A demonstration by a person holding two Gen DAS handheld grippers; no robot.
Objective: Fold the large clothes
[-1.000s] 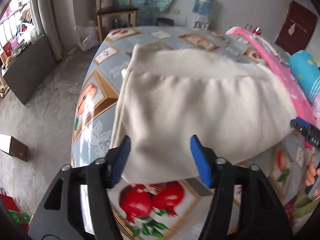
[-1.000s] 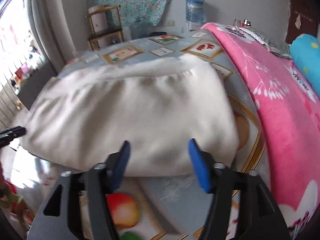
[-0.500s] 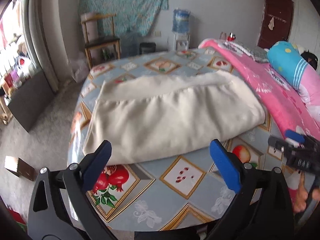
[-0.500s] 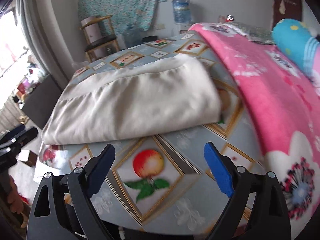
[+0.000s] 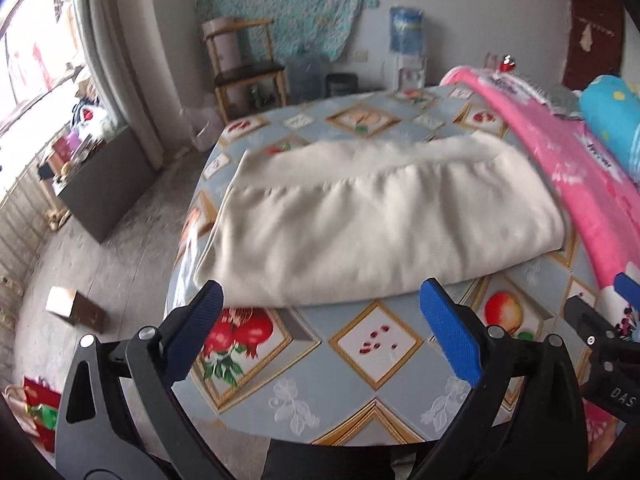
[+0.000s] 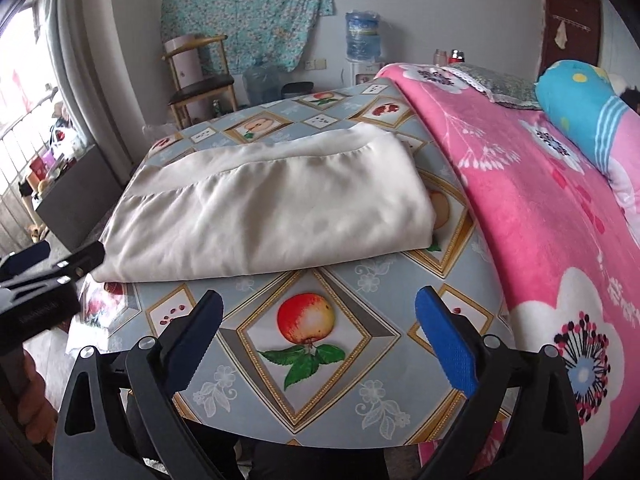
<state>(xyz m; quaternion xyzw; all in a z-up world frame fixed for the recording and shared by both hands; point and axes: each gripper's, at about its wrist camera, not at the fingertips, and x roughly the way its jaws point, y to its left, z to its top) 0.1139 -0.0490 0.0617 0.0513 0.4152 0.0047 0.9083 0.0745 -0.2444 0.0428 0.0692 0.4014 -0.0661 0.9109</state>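
Observation:
A cream garment [image 5: 376,220] lies folded into a thick rectangle on the fruit-patterned tablecloth [image 5: 372,364]. It also shows in the right wrist view [image 6: 272,216]. My left gripper [image 5: 320,312] is open and empty, held back over the table's near edge, short of the garment's front fold. My right gripper [image 6: 318,316] is open and empty, above the near part of the table [image 6: 312,332], clear of the garment. The right gripper's body shows at the right edge of the left wrist view [image 5: 608,356].
A pink flowered blanket [image 6: 540,208] lies along the table's right side with a blue pillow [image 6: 588,116] on it. A wooden chair [image 5: 248,68] and a water dispenser [image 5: 408,48] stand at the far wall. A small box [image 5: 74,310] lies on the floor at left.
Both grippers have let go of the garment, opened wide and pulled back toward the table's near edge. The garment lies still, folded.

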